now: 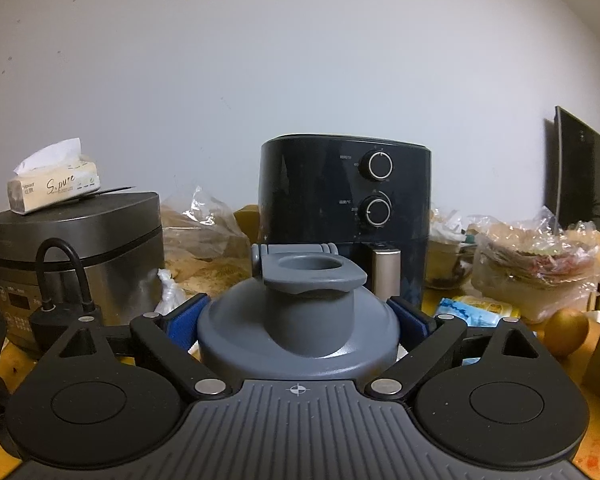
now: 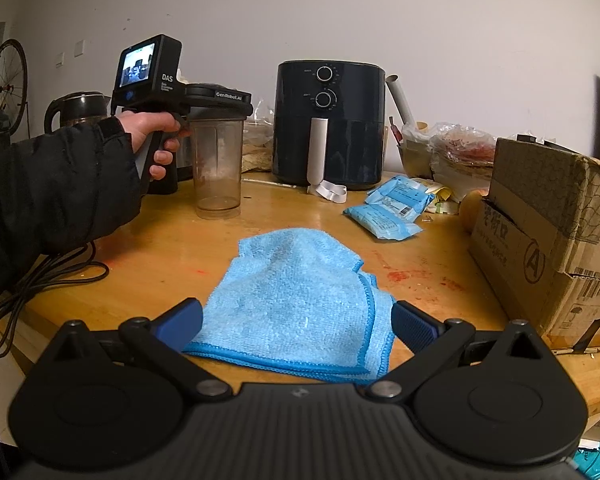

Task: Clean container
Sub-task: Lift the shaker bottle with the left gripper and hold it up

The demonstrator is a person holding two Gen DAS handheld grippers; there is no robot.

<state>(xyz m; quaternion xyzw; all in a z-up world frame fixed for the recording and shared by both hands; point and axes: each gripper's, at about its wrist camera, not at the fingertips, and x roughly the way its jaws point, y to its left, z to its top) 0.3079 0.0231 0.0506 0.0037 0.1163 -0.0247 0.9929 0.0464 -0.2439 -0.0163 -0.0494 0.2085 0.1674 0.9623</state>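
While left claw clamps container, cloth lies between right claw.

In the right wrist view, a folded cloth was laid on the table at lower centre, between the fingers of the right gripper. A lidded container was stood upright at centre left, gripped at its lid by the left gripper. An air fryer was placed behind, right of it. Packets were seen right of centre, and a cardboard box at the right edge.
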